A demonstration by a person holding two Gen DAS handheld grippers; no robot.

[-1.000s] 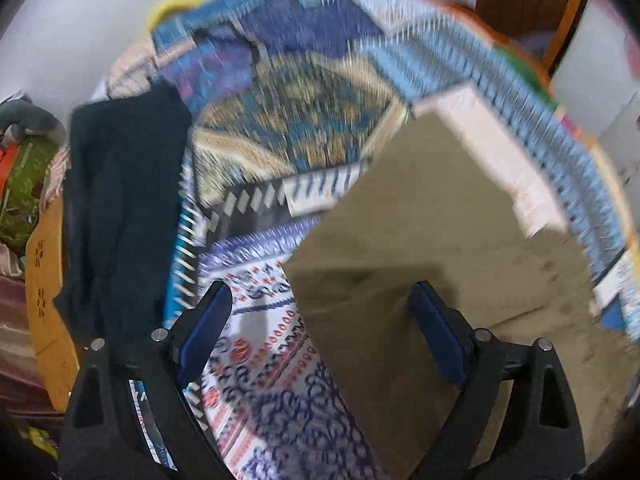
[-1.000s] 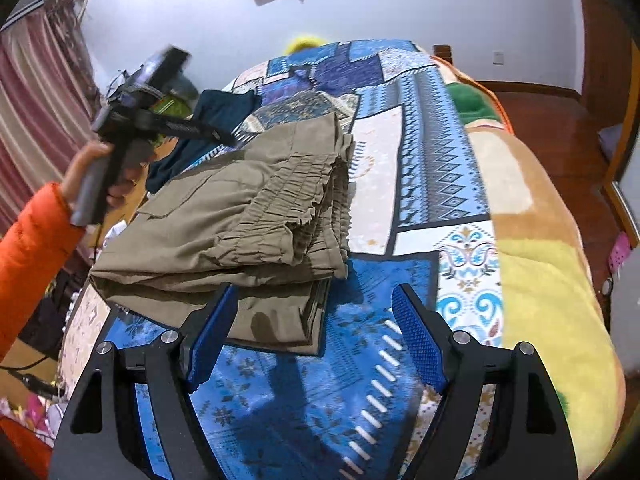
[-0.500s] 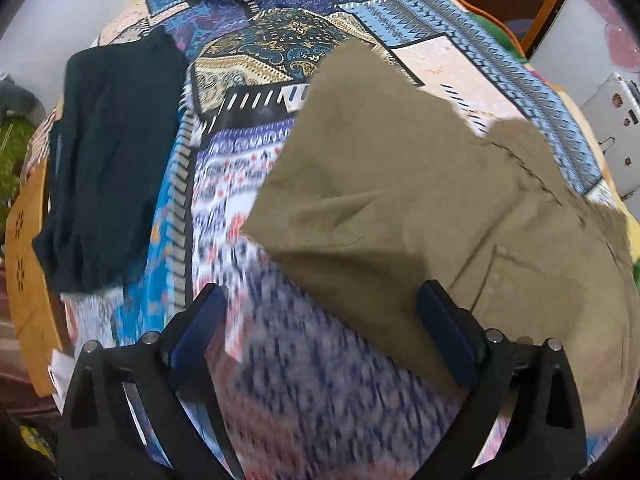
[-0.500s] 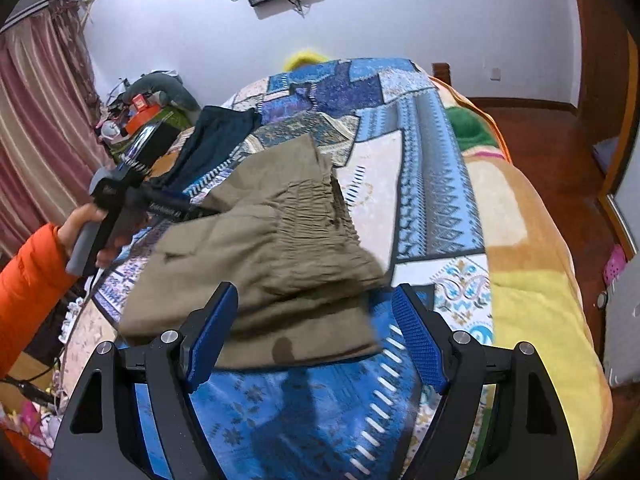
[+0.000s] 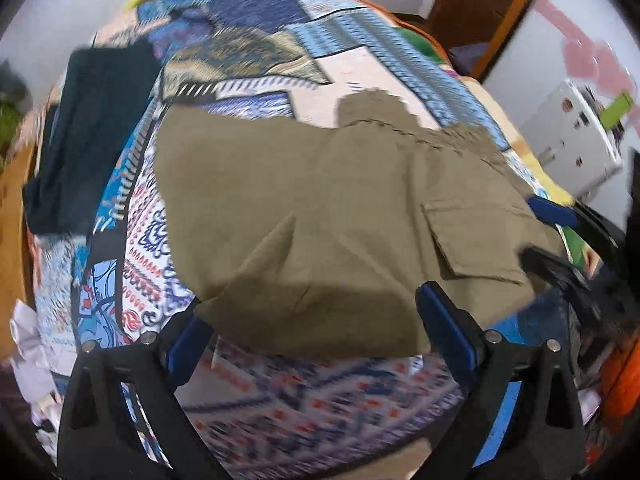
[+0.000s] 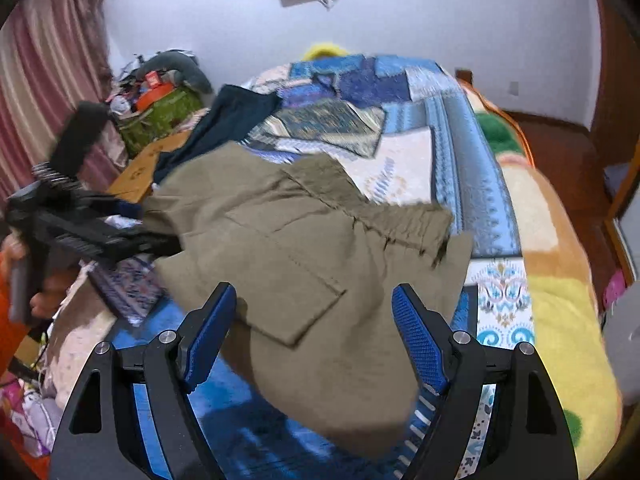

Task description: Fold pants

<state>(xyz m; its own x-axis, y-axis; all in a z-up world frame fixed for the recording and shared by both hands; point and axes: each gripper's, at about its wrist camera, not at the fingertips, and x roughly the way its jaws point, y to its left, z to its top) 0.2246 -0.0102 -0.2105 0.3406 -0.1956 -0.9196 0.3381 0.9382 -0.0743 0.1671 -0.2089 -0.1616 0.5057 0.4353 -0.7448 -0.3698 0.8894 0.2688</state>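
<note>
Olive pants (image 5: 320, 208) lie folded on the patchwork bed cover (image 5: 248, 60), pocket flap up. My left gripper (image 5: 312, 304) is open at the pants' near edge. The cloth lies over its left fingertip, and its right pad (image 5: 448, 328) shows in front of the cloth. In the right wrist view the pants (image 6: 288, 240) reach down between the wide-open fingers of my right gripper (image 6: 314, 292); no pad presses on them. The left gripper (image 6: 160, 242) meets the pants' left edge there. The right gripper (image 5: 536, 232) shows at the pants' right side.
A dark navy garment (image 6: 232, 120) lies on the far left of the bed, beside a wooden board (image 6: 148, 164) and a cluttered green bag (image 6: 160, 108). A hand with an orange sleeve (image 6: 24, 292) holds the left gripper. A white appliance (image 5: 572, 144) stands past the right bedside.
The left gripper swept from the pants' far end to their near edge. The pants shifted toward the right gripper and now lie between its fingers. The right gripper barely moved.
</note>
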